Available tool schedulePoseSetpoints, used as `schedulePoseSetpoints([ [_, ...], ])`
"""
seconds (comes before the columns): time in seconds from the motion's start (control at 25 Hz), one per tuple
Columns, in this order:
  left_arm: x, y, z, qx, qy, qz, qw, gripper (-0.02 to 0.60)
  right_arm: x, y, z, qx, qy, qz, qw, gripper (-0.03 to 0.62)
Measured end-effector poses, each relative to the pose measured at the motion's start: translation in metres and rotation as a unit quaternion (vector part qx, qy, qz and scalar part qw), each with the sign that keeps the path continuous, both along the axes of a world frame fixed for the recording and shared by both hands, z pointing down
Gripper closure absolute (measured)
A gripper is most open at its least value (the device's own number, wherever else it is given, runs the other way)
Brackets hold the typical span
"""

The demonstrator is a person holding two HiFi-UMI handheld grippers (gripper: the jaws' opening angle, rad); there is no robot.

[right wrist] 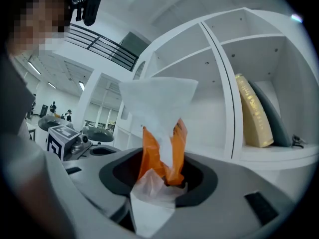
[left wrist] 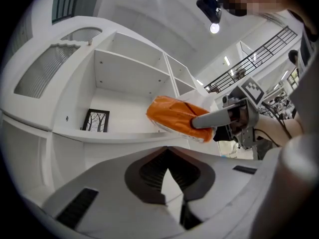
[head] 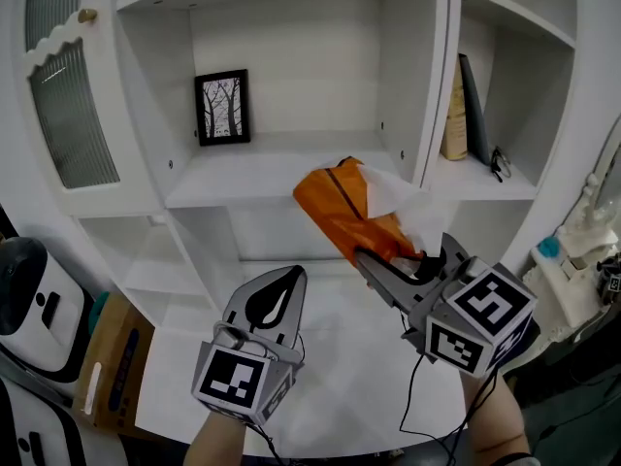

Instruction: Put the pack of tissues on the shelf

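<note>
Our right hand-held gripper (head: pixel 376 260) is clamped on one end of the pack (head: pixel 340 207). The orange wrapper is pinched between its jaws, and a white tissue (head: pixel 396 194) stands up just past them. The pack juts forward and to the left of the jaws, in the air at the front edge of the shelf (head: pixel 243 178). It is level with the middle bay's board, but we cannot tell whether it touches it. Beyond the pack, at the back left of that bay, stands a small framed picture (head: pixel 222 107). To the right of the gripper, past the upright, books (head: pixel 456 115) lean in the next bay. Our left hand-held gripper (head: pixel 281 294) hangs lower and to the left of the right one, its jaws all but together with nothing in them.

We judge this to be the carry, close to delivery. The next move calls for reaching the pack further in over the board, well clear of the upright and the picture. We then lower it until it lies flat, and only then part the jaws. Held by the wrapper at one end, the pack may sag or swing.
</note>
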State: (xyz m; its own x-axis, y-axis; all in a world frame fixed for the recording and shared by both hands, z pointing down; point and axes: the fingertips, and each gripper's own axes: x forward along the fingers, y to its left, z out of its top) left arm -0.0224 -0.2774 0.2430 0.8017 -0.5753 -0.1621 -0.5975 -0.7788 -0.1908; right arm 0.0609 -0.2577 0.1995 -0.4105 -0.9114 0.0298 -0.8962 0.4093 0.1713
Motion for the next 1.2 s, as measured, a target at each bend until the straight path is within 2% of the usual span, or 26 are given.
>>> schedulePoseSetpoints([
  [0.32,-0.002,-0.019,-0.003,-0.002,0.006,0.024,0.9997,0.546,0.007,-0.034,-0.022,0.003,0.029,0.044,0.999,0.387],
  [0.64,-0.005,-0.037,-0.008,0.0,0.011,0.03,0.9995,0.546,0.011,-0.069,-0.042,0.003,0.039,0.063,0.997,0.381],
  [1.2,-0.006,-0.059,-0.013,-0.002,0.02,0.034,0.9992,0.546,0.025,-0.113,-0.043,-0.045,0.089,0.113,0.989,0.369],
])
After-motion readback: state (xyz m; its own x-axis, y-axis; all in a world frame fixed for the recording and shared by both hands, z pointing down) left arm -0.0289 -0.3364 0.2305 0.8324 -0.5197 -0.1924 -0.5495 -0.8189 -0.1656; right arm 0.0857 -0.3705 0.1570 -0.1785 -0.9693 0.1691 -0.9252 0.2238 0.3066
